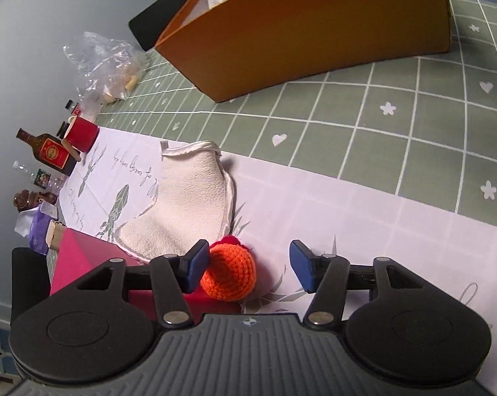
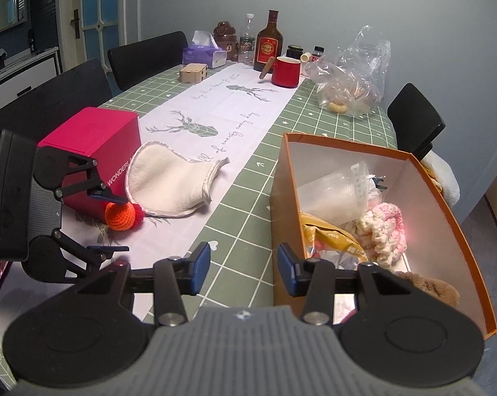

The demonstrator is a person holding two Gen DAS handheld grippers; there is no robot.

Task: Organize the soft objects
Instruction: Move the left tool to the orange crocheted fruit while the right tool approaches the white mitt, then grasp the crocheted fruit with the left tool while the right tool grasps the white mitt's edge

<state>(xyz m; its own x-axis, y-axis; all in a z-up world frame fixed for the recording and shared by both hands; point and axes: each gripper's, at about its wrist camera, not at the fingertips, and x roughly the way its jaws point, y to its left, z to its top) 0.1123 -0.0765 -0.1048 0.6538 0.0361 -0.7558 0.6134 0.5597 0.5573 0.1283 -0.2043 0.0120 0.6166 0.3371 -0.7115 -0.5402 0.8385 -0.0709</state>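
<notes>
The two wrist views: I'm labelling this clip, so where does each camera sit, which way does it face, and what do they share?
Left wrist: rides the open left gripper, low over the runner, facing the orange ball, cloth and box.
Right wrist: rides the open right gripper, looking along the table into the box; the left gripper shows at left.
Shared: ball, cloth, box, red case.

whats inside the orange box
In the orange box: a clear plastic cup lying on its side, a pink and white crocheted piece, a yellow packet and a brown plush. Whatever lies beneath them is covered.
</notes>
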